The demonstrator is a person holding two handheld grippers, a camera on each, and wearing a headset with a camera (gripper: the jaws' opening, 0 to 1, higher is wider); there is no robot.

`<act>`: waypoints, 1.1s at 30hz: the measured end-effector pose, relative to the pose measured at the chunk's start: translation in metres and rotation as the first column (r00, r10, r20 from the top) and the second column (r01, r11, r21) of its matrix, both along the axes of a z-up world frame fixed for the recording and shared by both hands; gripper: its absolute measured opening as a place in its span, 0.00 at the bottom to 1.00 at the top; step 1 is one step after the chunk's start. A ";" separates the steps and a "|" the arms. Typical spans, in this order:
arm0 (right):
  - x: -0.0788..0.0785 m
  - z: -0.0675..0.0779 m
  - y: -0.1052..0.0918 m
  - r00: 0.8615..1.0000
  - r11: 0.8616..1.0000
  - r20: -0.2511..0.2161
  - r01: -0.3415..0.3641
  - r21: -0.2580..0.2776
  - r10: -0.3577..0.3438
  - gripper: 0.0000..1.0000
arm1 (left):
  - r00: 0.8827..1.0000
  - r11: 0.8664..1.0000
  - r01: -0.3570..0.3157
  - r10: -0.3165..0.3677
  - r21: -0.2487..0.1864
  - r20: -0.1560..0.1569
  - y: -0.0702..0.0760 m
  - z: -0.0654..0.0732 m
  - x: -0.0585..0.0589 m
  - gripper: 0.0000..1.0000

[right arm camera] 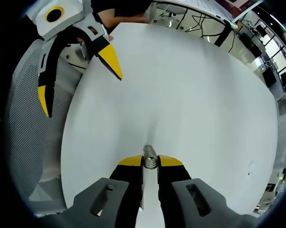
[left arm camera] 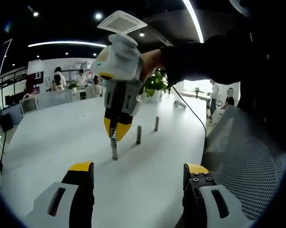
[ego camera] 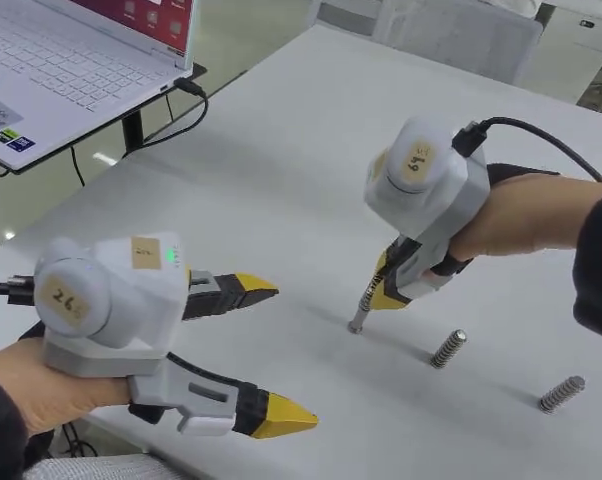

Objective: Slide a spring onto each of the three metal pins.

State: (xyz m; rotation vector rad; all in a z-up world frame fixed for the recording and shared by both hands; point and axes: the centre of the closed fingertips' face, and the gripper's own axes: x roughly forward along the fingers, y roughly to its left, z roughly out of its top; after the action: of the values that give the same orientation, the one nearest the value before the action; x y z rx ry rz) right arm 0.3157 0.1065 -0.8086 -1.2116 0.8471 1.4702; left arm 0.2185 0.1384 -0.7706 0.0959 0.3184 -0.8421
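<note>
**Springs: two on, third partway**

Middle spring [ego camera: 448, 349] and end spring [ego camera: 562, 393] stand upright on the table [ego camera: 281, 150], apparently already over their pins. The third spring [right arm camera: 150, 156] is the one left. Your right gripper [ego camera: 386, 292] pinches it between its jaws, lower end over the last pin [left arm camera: 114, 153]. It doesn't look fully down. It's a short, bright steel coil with no visible kinks. Your left gripper [ego camera: 291, 350] hovers nearby, jaws spread, holding nothing.
</note>
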 end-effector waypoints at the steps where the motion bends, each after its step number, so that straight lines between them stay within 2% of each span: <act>1: 0.000 -0.001 0.000 1.000 1.000 -0.001 0.002 0.001 -0.002 0.09 | 1.000 1.000 0.000 0.000 -0.001 0.000 -0.001 0.001 0.000 0.73; 16: 0.000 -0.021 0.001 1.000 1.000 0.001 0.018 -0.012 -0.018 0.09 | 1.000 1.000 -0.004 0.004 0.001 0.000 -0.001 0.002 -0.001 0.72; 26: 0.000 -0.032 -0.003 0.999 0.999 -0.011 0.033 -0.025 -0.033 0.09 | 1.000 1.000 -0.008 0.008 0.002 -0.001 0.000 0.001 0.000 0.72; 33: -0.001 -0.036 -0.003 0.998 0.998 -0.029 0.057 -0.012 -0.057 0.13 | 1.000 1.000 -0.008 0.008 0.002 -0.003 0.000 0.001 0.000 0.72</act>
State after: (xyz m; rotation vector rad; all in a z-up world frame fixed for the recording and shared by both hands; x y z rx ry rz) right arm 0.3151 0.1038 -0.8449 -1.1676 0.9039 1.4423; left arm 0.2186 0.1381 -0.7700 0.0948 0.3220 -0.8342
